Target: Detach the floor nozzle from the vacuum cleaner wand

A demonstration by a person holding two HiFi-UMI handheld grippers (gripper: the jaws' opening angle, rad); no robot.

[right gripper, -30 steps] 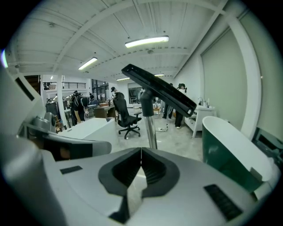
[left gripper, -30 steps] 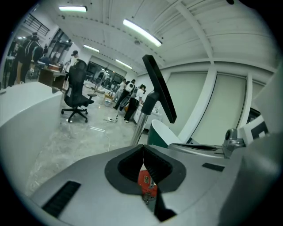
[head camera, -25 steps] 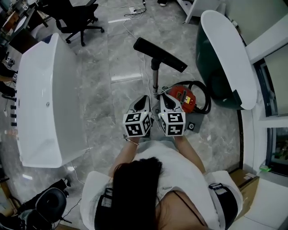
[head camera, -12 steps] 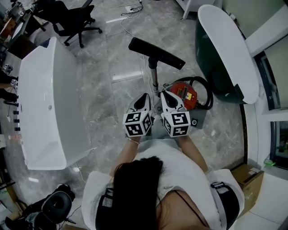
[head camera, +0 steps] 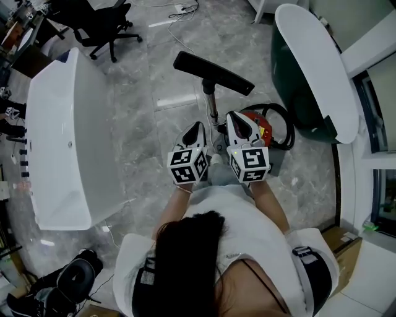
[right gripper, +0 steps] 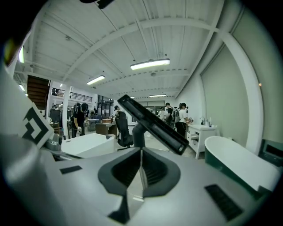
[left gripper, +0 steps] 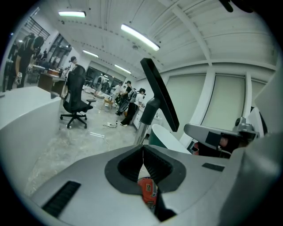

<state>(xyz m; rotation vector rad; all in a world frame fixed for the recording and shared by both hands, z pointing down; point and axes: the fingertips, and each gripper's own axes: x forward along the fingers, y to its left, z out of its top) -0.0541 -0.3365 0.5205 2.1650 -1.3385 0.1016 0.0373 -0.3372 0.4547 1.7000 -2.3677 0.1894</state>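
The black floor nozzle (head camera: 213, 72) sits on the far end of the metal wand (head camera: 212, 110), which runs back toward me. Behind the wand lies the red vacuum body (head camera: 258, 130). My left gripper (head camera: 197, 128) is just left of the wand, shut and empty. On the wand's right, my right gripper (head camera: 232, 117) is shut too, a little farther forward. In the left gripper view the nozzle (left gripper: 160, 95) rises above the shut left gripper (left gripper: 143, 154). The right gripper view shows the nozzle (right gripper: 152, 123) above the shut right gripper (right gripper: 141, 161).
A white bathtub (head camera: 62, 136) stands at the left, and a dark green tub with a white rim (head camera: 312, 74) at the right. A black hose (head camera: 283, 127) loops round the vacuum body. An office chair (head camera: 99, 25) and floor cables (head camera: 179, 11) lie beyond.
My right gripper has risen and moved forward along the wand's right side. The left gripper has stayed about where it was. Both remain shut.
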